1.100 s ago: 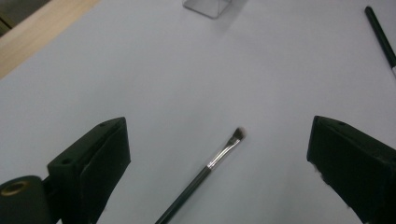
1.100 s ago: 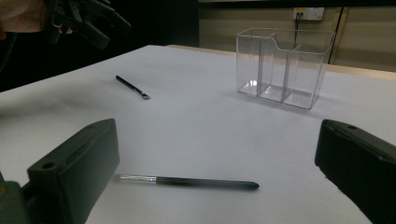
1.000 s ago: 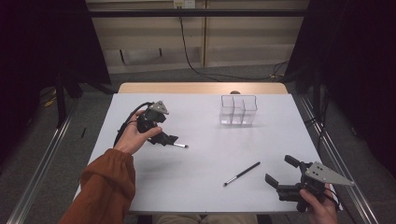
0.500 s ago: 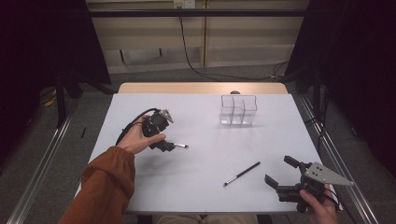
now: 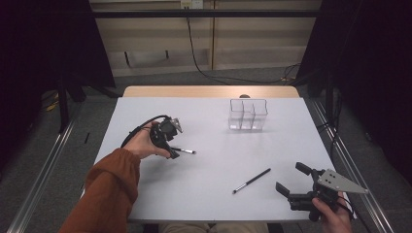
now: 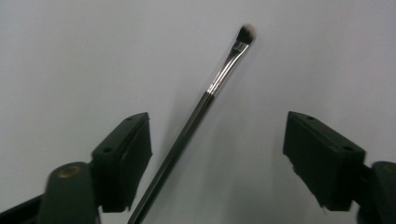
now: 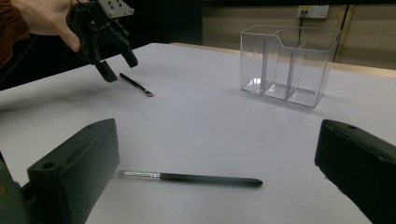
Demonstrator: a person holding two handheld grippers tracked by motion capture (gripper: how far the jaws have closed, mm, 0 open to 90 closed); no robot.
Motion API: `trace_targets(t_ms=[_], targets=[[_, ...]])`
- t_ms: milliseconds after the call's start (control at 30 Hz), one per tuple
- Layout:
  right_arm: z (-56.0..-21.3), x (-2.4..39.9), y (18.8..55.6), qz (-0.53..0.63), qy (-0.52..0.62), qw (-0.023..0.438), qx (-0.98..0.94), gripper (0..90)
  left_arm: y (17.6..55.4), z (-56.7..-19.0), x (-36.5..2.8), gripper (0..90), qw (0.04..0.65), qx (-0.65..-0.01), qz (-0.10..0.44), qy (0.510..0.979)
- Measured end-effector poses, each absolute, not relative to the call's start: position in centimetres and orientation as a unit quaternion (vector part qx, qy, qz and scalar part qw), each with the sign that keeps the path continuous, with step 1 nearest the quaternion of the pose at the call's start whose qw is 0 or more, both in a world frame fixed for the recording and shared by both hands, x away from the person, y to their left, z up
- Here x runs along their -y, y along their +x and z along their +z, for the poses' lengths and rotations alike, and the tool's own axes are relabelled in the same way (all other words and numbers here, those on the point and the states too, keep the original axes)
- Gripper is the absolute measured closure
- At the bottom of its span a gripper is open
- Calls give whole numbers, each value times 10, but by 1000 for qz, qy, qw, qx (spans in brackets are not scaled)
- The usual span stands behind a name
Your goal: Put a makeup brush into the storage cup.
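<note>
Jaws of your left gripper [image 6: 217,154] have been closing, still apart around the slim makeup brush [image 6: 205,98], its glossy handle pointing toward one o'clock.

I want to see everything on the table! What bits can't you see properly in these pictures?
- Left brush: the left gripper view's bottom edge cuts off its handle end; in the high view the left gripper, whose jaws have just been closing with the brush between them, covers it.
- Its bristles: blurred in the left gripper view.
- Right gripper: a hand hides its back in the high view.
- Clear box: too small in the high view to tell what's inside.
</note>
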State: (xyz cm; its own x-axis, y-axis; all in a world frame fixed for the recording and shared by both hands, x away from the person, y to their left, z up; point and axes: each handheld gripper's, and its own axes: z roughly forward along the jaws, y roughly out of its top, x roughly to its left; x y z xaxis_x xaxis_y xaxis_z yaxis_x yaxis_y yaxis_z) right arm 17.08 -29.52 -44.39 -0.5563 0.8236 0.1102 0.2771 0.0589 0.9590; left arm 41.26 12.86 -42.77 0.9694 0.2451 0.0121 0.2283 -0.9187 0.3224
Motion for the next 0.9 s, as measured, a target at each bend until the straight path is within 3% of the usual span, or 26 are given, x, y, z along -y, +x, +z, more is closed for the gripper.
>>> trace_targets(t_ms=[500,900], targets=[[-444,295,171,555,403,244,-685,0,422,-443,-131,483,119,-120,31,985],[-445,294,170,548,401,245,-692,0,427,-446,-126,591,97,-103,12,990]])
